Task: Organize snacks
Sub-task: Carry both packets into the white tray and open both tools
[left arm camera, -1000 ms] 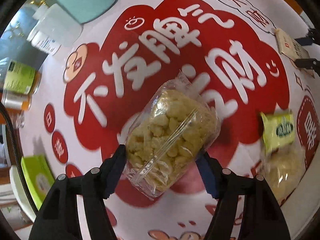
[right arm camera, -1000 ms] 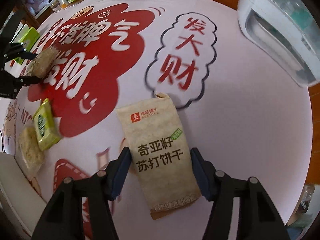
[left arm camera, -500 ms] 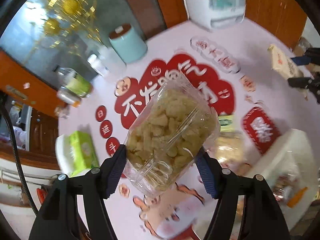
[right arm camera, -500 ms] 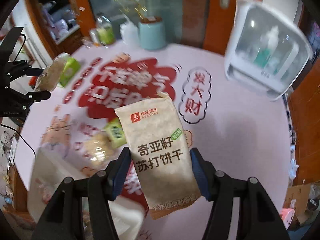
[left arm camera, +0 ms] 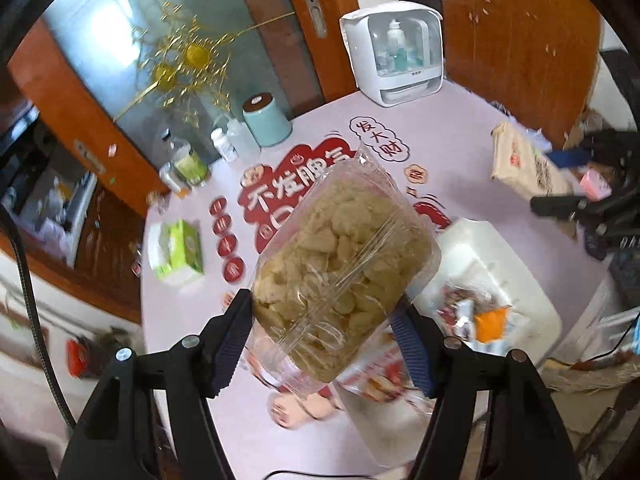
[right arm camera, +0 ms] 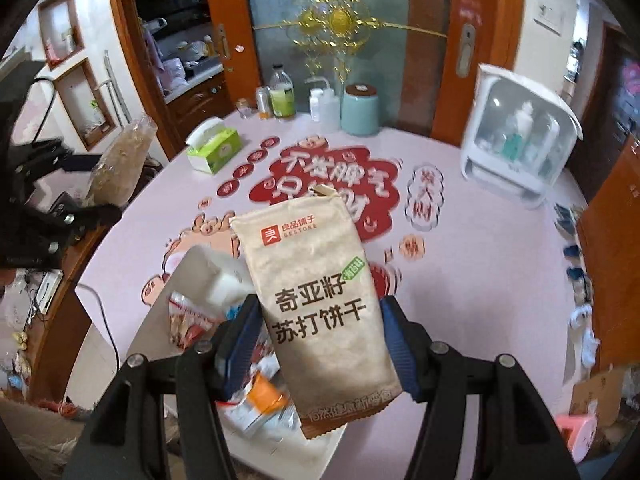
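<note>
In the left wrist view the left gripper (left arm camera: 324, 336) clamps, jaws half apart, the clear bag of puffed snacks (left arm camera: 340, 264) above the white bin (left arm camera: 516, 276) at the table's near edge, and should lower it straight in, while in the right wrist view the right gripper (right arm camera: 320, 336) pinches the cracker packet (right arm camera: 320, 304), jaws wide, over the same bin.

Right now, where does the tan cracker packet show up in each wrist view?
Left wrist view: cracker packet at far right, held by the right gripper.
Right wrist view: packet at centre, between the gripper's blue pads.
Shared landmark: the teal canister at the table's far edge.
</note>
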Demonstrator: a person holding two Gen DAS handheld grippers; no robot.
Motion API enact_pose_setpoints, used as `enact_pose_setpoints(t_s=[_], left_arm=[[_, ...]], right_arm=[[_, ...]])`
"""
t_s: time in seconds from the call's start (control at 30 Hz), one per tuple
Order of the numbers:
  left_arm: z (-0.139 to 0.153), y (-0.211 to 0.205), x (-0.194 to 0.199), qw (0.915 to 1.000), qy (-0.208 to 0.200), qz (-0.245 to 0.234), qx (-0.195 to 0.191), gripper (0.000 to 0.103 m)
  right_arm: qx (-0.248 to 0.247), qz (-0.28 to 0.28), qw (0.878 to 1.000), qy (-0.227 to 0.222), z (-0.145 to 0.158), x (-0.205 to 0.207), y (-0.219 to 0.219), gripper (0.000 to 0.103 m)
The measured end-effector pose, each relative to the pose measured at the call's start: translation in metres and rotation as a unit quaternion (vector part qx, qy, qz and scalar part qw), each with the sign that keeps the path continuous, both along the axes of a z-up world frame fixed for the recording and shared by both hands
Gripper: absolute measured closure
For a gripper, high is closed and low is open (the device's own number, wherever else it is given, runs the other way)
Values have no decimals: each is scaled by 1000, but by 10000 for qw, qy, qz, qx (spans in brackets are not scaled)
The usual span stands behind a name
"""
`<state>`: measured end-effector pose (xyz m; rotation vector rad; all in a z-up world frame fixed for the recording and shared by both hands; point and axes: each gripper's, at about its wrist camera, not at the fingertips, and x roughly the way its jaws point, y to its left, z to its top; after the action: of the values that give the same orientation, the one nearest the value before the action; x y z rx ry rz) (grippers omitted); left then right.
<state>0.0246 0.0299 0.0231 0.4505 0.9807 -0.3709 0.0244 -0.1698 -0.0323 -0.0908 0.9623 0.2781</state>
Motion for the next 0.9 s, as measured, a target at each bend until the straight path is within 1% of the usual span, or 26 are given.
enact_pose_setpoints(t_s=[0.03, 0.1, 0.13, 0.23, 0.3, 0.4, 0.5, 0.57, 0.67, 0.9], left_arm=[[-4, 1, -9, 9999, 31, 98, -100, 36], [-20, 5, -22, 9988, 121, 352, -321, 36], [-31, 8, -31, 9969, 216, 540, -524, 36], [-63, 10, -43, 9917, 459, 820, -879, 36], [-85, 7, -49, 9882, 643, 1014, -947, 36], [-107, 3, -55, 9858, 766, 1116, -995, 36], [-118, 2, -59, 9838, 839, 1166, -1073, 36], [-121, 4, -59, 9840, 807, 1216, -1026, 36], [-122, 6, -58, 9830, 805, 1271, -1048, 36], [-124, 3, -58, 9843, 741, 1315, -915, 35]], right_arm=[[-31, -106, 9999, 91, -5, -7, 4, 43], [75, -251, 9996, 145, -13, -19, 8, 43], [141, -347, 9992, 161, -18, -25, 9, 43], [193, -575, 9980, 149, -30, -38, 13, 43], [285, -626, 9974, 198, -37, -43, 15, 43], [377, -734, 9960, 344, -49, -48, 19, 43], [328, -790, 9953, 449, -60, -52, 25, 43], [401, -782, 9946, 547, -65, -54, 28, 43], [392, -804, 9944, 562, -66, -55, 30, 43], [338, -912, 9941, 484, -64, -59, 29, 42]])
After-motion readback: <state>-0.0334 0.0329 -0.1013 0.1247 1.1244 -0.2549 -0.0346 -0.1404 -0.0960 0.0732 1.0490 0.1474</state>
